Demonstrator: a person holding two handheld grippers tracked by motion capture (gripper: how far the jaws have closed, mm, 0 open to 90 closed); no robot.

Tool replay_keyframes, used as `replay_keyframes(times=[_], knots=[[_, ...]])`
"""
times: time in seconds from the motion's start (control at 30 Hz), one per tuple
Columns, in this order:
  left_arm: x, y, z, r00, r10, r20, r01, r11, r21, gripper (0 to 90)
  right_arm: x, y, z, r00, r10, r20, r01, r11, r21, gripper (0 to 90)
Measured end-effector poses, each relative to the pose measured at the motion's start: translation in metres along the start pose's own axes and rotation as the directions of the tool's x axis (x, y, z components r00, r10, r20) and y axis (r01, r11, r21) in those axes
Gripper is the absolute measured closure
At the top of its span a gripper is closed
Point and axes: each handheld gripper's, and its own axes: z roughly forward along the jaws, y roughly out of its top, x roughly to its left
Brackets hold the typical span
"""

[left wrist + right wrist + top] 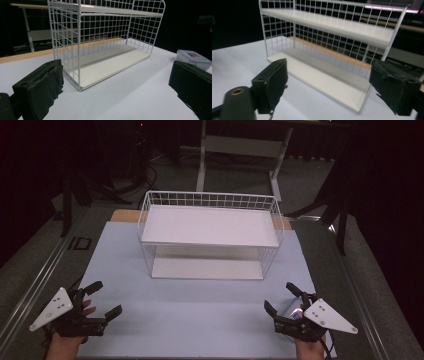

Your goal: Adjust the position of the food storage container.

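White wire rack (210, 235), two tiers, stands upright toward 12 o'clock on the pale blue table (200, 320). Open long side faces the person, presumably so both shelves can be reached from the front. Both shelves bare.

Left hand-held gripper (102, 300) sits at about 8 o'clock near the front edge, jaws spread wide, nothing between them. Its own view looks past the jaws to the rack's near end corner (80, 87).

Right hand-held gripper (285, 297) at about 4 o'clock, jaws likewise spread, empty. Its view shows the rack at an angle (329, 25), the lower shelf running between the two jaws.

Both tools well apart from the rack, one on each side and both angled in toward it. Reads as a ready stance: jaws wide to take something, or a start from either side.

Clear lidded plastic box (192, 58) seen in the left gripper view, at 3 o'clock of that picture, on the table beyond the rack's far end. Judged the likely thing to go on a shelf, though neither tool is near it.

Dark floor and stand legs beyond the table.
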Motion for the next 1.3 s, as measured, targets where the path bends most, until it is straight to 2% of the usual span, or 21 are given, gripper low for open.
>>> replay_keyframes(times=[0.13,0.27,0.33,0.43,0.5,0.57,0.8,0.83,0.87,0.93,1.0,1.13,1.2,1.23,1.27,1.3], knots=[[0.0,0.0,0.0,1.0,-0.005,-0.001,0.005,1.0,-0.001,0.5,0.004,0.009,-0.001,0.9999,-0.017,0.003,0.017,1.0,-0.01,13.2],[-0.002,0.0,0.001,1.0,-0.005,0.0,0.005,1.0,-0.004,0.5,0.005,0.018,0.0,0.9989,0.026,-0.039,-0.026,1.0,-0.013,11.6],[-0.003,-0.001,0.002,1.0,-0.007,0.003,0.007,1.0,-0.002,0.5,0.004,0.02,0.0,0.9994,0.022,-0.027,-0.023,1.0,-0.019,11.6],[-0.004,-0.001,0.005,0.9999,-0.006,0.014,0.005,1.0,0.005,0.5,0.003,0.024,-0.001,0.9999,-0.007,-0.011,0.006,0.999,-0.048,10.9],[-0.005,-0.001,0.006,0.9998,-0.003,0.019,0.003,1.0,0.006,0.5,0.002,0.028,0.0,0.999,-0.044,0.011,0.044,0.998,-0.052,10.9],[-0.005,-0.001,0.005,0.9998,0.005,0.018,-0.006,0.9999,0.009,0.5,0.0,0.03,0.002,0.9986,-0.045,0.029,0.046,0.998,-0.047,10.9],[-0.004,-0.002,0.004,0.9999,0.0,0.017,-0.001,0.9999,0.013,0.5,-0.003,0.028,0.007,0.9988,-0.023,0.043,0.025,0.999,-0.047,10.9],[-0.004,-0.002,0.004,0.9999,-0.001,0.016,0.001,0.9999,0.012,0.5,-0.002,0.025,0.008,0.9987,-0.04,0.031,0.041,0.998,-0.039,10.9],[-0.004,-0.002,0.004,0.9999,-0.002,0.016,0.002,0.9999,0.012,0.5,-0.001,0.024,0.009,0.9981,-0.048,0.038,0.049,0.998,-0.032,10.9],[-0.004,-0.003,0.004,0.9998,0.002,0.018,-0.002,0.9999,0.016,0.5,0.0,0.023,0.01,0.9982,-0.043,0.041,0.044,0.999,-0.026,10.9],[-0.005,-0.003,0.005,0.9998,0.005,0.021,-0.005,0.9998,0.017,0.5,-0.002,0.019,0.01,0.9976,-0.058,0.038,0.058,0.998,0.007,11.0],[-0.005,-0.003,0.005,0.9997,0.012,0.023,-0.012,0.9997,0.019,0.5,-0.01,0.016,0.007,0.9989,-0.024,0.04,0.023,0.999,0.025,13.7],[-0.005,-0.003,0.005,0.9998,0.008,0.021,-0.008,0.9998,0.018,0.5,-0.022,0.012,0.003,0.9979,-0.01,0.065,0.008,0.999,0.031,13.7],[-0.005,-0.003,0.005,0.9998,0.006,0.021,-0.006,0.9999,0.015,0.5,-0.022,0.012,0.003,0.9979,-0.01,0.065,0.008,0.999,0.031,13.7],[-0.004,-0.003,0.004,0.9997,0.003,0.022,-0.004,0.9999,0.016,0.5,-0.026,0.01,0.002,0.9967,0.008,0.081,-0.011,0.999,0.037,13.2],[-0.004,-0.003,0.004,0.9997,0.001,0.023,-0.002,0.9999,0.016,0.5,-0.035,0.006,-0.001,0.9929,0.061,0.102,-0.067,0.997,0.05,12.2]])
